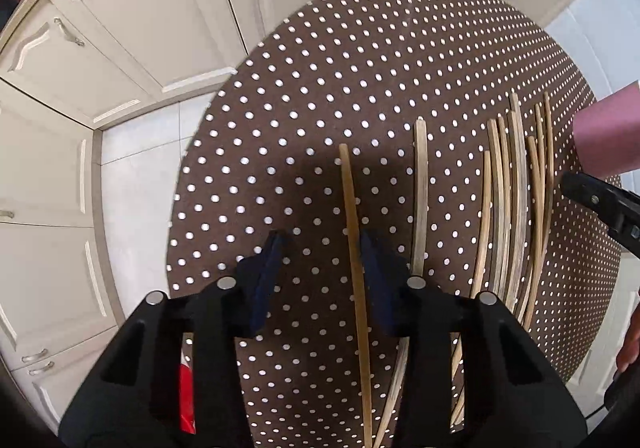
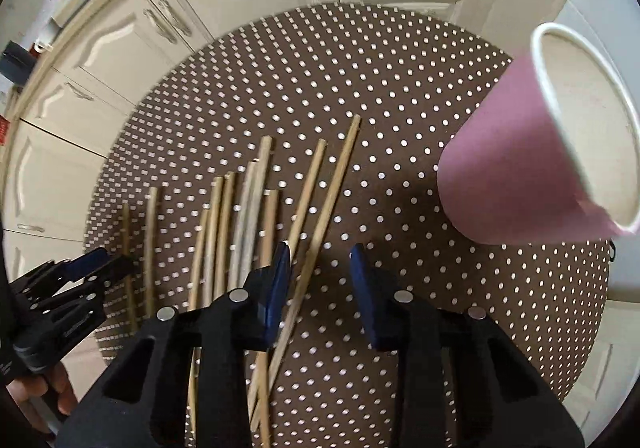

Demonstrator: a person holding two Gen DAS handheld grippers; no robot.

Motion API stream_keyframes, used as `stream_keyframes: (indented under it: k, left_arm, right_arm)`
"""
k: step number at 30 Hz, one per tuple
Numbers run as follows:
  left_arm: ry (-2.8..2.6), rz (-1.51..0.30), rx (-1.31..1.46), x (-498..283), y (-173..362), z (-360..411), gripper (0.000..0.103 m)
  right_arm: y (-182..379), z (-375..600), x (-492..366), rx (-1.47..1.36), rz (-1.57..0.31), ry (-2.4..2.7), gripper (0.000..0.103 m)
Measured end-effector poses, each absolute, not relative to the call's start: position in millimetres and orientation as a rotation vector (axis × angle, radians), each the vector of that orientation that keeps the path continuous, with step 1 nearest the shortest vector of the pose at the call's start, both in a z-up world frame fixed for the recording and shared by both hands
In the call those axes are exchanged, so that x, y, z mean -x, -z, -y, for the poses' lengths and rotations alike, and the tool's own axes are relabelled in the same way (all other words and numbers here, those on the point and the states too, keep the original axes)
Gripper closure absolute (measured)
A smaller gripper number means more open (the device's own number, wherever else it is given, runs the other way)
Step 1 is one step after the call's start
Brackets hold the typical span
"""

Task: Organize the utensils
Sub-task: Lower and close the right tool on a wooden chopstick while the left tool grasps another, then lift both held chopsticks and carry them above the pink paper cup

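Left gripper (image 1: 322,248) points down at the round dotted tabletop (image 1: 320,59), jaws partly spread around one chopstick (image 1: 352,232) without pinching it. Right gripper (image 2: 320,260) hangs over the table's middle, jaws parted astride another single chopstick (image 2: 320,232), pads not pressing. The loose bunch of chopsticks (image 2: 240,215) lies flat between the two tools. The pink cup (image 2: 520,167) stands upright near the right edge.
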State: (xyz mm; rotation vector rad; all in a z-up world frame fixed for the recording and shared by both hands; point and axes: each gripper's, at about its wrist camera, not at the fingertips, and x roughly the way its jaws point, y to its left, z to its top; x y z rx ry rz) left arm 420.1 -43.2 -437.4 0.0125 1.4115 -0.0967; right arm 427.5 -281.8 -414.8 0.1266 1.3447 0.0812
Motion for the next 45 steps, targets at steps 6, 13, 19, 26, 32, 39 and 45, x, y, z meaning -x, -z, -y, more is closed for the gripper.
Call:
stream_keyframes:
  k: [6, 13, 19, 26, 32, 39, 45]
  left_arm:
    - [0.083, -1.394, -0.041, -422.3, 439.3, 47.4, 0.068]
    - [0.094, -1.396, -0.015, -427.3, 437.7, 45.2, 0.092]
    - [0.133, -1.391, 0.047, -421.2, 430.4, 40.7, 0.096]
    - [0.206, -1.301, 0.042, -412.2, 386.0, 53.0, 0.097]
    - [0.277, -1.183, 0.045, -400.8, 330.0, 57.9, 0.097]
    - [0.376, -1.027, 0.077, -384.1, 259.8, 70.5, 0.097]
    - [0.458, -0.924, 0.086, -385.0, 217.1, 98.8, 0.097]
  right_arm:
    - [431.4, 282.2, -433.9, -0.118, -1.371, -0.067, 0.078]
    - [434.2, 286.6, -436.7, -0.149, -1.362, -0.063, 0.095]
    - [416.5, 294.6, -427.1, -0.231, -1.346, -0.097, 0.098]
    - [375.8, 299.0, -408.2, -0.3, -1.255, -0.148, 0.098]
    - [325.1, 299.4, -387.8, -0.327, -1.133, -0.19, 0.098]
    - [275.7, 305.4, -360.6, -0.332, -1.004, -0.208, 0.098]
    - [244.6, 327.8, -341.0, -0.347, -0.906, -0.187, 0.098]
